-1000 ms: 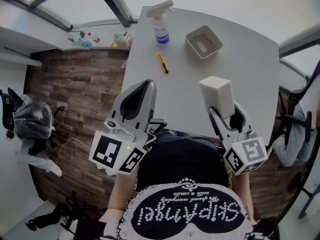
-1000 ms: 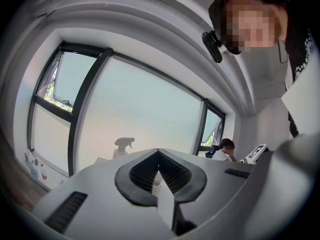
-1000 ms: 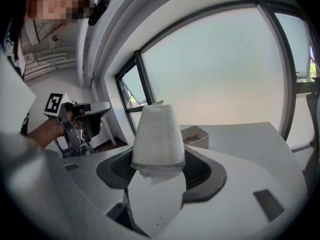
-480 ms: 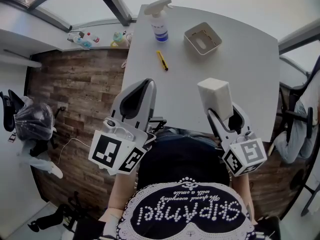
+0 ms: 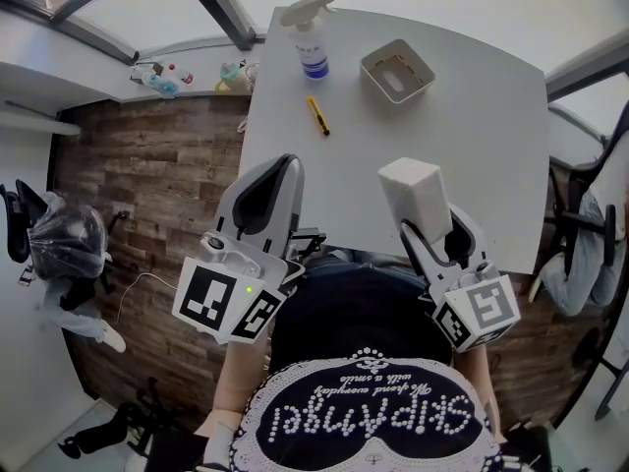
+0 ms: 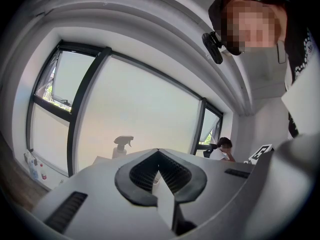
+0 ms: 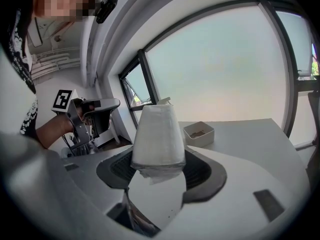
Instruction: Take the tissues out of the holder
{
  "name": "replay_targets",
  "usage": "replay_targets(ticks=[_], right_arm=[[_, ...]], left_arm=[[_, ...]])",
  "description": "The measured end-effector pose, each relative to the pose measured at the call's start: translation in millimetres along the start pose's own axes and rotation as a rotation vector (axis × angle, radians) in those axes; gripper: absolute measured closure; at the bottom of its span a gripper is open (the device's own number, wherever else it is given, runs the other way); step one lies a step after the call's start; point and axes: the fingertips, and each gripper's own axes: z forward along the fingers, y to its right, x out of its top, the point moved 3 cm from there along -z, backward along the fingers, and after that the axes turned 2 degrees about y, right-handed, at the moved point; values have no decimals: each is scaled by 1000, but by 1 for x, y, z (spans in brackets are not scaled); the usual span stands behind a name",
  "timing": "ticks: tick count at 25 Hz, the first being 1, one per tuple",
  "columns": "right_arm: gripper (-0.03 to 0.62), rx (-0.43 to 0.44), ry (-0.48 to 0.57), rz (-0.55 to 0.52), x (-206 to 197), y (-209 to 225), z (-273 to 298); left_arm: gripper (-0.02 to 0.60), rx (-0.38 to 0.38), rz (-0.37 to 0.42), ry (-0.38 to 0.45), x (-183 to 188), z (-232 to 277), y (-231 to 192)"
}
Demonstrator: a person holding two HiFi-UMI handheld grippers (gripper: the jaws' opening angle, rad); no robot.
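Observation:
A white block of tissues [image 5: 417,192] is clamped between the jaws of my right gripper [image 5: 426,220], which holds it above the near part of the white table [image 5: 482,136]. In the right gripper view the tissues [image 7: 158,134] stand upright between the pads of the right gripper [image 7: 159,170]. The open holder [image 5: 397,70], a small white box, sits far back on the table, well apart from the tissues; it shows behind them as the holder [image 7: 198,133]. My left gripper [image 5: 283,162] hovers over the table's near left edge, jaws shut on nothing.
A spray bottle [image 5: 311,42] stands at the table's far left corner, and a yellow pen-like tool [image 5: 318,116] lies just in front of it. A seated person [image 5: 590,254] is beyond the table's right edge. Wooden floor [image 5: 147,175] lies to the left.
My right gripper has drifted a little to the left and further from the holder, still carrying the tissues. The left gripper has kept still.

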Motion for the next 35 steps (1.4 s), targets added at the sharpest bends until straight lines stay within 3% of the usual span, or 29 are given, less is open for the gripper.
replay_targets(ticks=[16, 35], right_arm=[[326, -1, 5, -25, -2, -9, -1], [326, -9, 19, 28, -2, -2, -2]], left_arm=[[580, 1, -3, -5, 1, -3, -6], [580, -9, -5, -2, 3, 1, -6]])
